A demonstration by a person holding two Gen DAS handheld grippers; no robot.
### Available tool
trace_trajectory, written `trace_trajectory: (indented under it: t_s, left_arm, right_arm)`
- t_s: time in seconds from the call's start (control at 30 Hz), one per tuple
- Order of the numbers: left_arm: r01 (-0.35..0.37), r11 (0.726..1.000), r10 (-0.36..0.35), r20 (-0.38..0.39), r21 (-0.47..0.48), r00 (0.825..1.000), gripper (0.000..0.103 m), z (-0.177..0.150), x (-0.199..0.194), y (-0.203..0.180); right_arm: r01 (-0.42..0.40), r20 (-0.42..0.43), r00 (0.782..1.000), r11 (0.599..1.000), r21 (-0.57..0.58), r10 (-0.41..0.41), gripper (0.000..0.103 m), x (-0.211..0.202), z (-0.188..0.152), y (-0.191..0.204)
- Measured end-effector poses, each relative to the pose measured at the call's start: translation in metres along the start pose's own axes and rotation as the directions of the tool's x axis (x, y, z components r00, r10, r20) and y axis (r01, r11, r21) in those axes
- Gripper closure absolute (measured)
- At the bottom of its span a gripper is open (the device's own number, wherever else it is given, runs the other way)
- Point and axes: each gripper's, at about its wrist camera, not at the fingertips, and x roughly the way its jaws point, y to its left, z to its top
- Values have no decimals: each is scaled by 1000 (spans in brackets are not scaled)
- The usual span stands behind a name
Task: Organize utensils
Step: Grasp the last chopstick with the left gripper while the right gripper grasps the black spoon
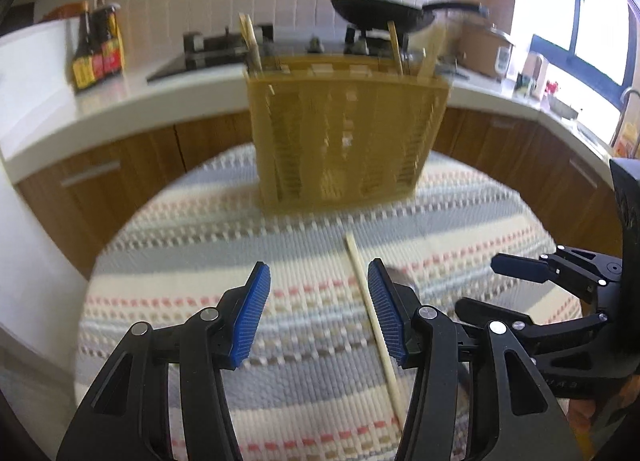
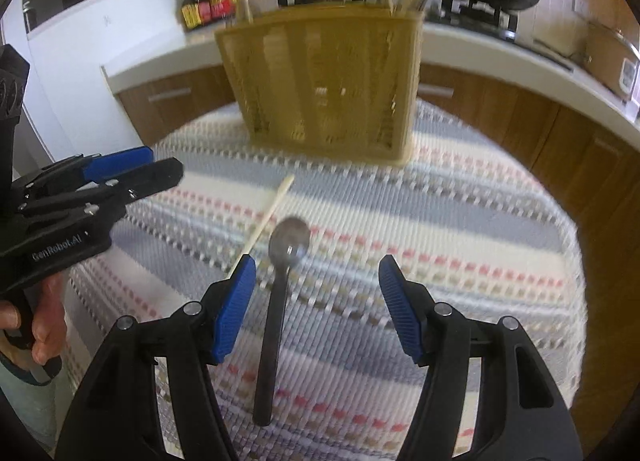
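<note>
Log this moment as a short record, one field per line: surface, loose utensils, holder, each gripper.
surface: striped woven cloth on a round table
loose utensils: chopstick and spoon, lying side by side on the cloth
holder: yellow slotted basket at the far side, sticks already standing in it
left gripper: open, empty, chopstick below, close to one pad
right gripper: open, empty, spoon handle below, between the fingers
</note>
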Motion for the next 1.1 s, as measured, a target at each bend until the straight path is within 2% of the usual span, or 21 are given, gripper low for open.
trace_trajectory:
  t_s: [0.07, 0.13, 0.27, 0.43, 0.5, 0.6, 0.7, 0.83, 0.93, 0.97, 1.03, 1.1]
  left_arm:
    - [8, 1000, -8, -32, 2, 999, 54, -6, 8, -4]
    - [10, 1000, -10, -64, 3, 998, 54, -11, 16, -7]
    - [26, 999, -29, -132, -21, 991, 62, -25, 31, -6]
    - [95, 990, -110, -156, -104, 982, 64, -32, 36, 4]
    - [99, 989, -116, -160, -110, 980, 64, -31, 39, 4]
    - [91, 993, -104, -177, -81, 979, 68, -27, 47, -5]
    - [58, 998, -64, -190, -36, 980, 69, -25, 55, -17]
    - [-5, 1000, 10, -197, 27, 980, 72, -24, 59, -31]
    - [-69, 993, 86, -182, 98, 979, 83, -27, 60, -44]
    - [-76, 991, 95, -180, 112, 979, 99, -27, 59, -44]
    - [-85, 989, 106, -183, 118, 977, 99, -28, 59, -47]
    - [-72, 993, 87, -184, 91, 979, 99, -31, 55, -44]
  right_arm:
    - [9, -23, 1000, 1000, 3, -9, 57, 9, -3, 3]
    - [-20, -53, 998, 1000, 23, 21, 66, 19, -6, 2]
    - [-44, -66, 997, 999, 32, 46, 67, 29, -11, 2]
    - [-13, -50, 999, 998, -59, 10, 67, 28, -18, 19]
    - [-7, -47, 999, 996, -85, 3, 67, 27, -20, 26]
    - [45, -26, 998, 992, -120, -48, 77, 24, -24, 33]
    - [48, -25, 998, 992, -116, -52, 93, 20, -28, 30]
    - [51, -31, 998, 995, -82, -53, 93, 13, -32, 14]
    - [66, -27, 997, 996, -54, -68, 93, 8, -33, 4]
    - [64, -23, 998, 997, -41, -65, 93, 5, -33, 0]
    - [65, -17, 998, 998, -24, -65, 93, 1, -33, -6]
    - [61, -15, 998, 998, -11, -61, 93, -4, -33, -10]
